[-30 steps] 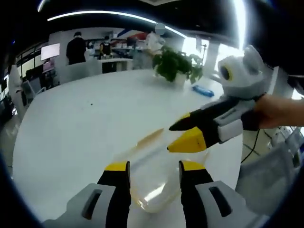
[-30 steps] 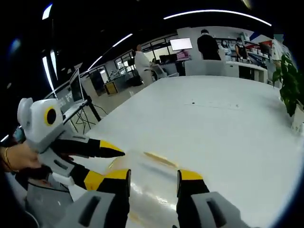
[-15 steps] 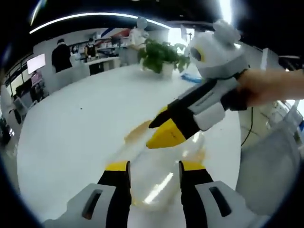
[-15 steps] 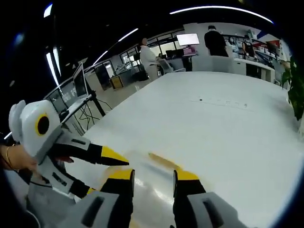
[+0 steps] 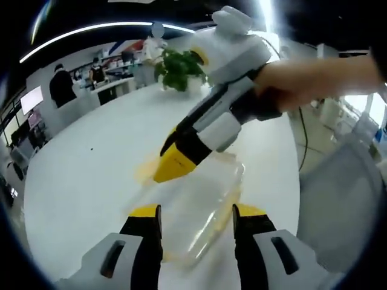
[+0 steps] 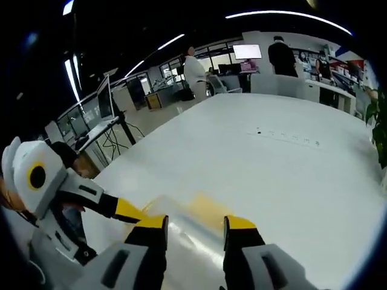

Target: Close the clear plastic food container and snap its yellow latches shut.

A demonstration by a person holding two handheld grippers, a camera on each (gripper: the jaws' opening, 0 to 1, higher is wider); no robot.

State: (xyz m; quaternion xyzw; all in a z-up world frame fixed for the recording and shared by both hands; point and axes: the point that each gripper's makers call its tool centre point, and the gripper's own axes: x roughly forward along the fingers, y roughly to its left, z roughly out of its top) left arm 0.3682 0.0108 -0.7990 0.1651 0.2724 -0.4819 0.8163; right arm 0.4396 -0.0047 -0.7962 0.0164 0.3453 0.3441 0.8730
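Container (image 5: pixel 202 202) blurred (latches indistinct), right gripper (image 5: pixel 171 158) above it

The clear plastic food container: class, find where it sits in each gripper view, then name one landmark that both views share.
Left gripper view: the clear container lies low in the centre on the white table, between that view's own jaws, under the right gripper.
Right gripper view: the container is low in the centre, blurred, between the jaws, beside the left gripper.
Shared landmark: the potted plant.

Grey-bodied grippers (image 5: pixel 196 211) (image 6: pixel 195 222); black jaws, yellow tips; white housings
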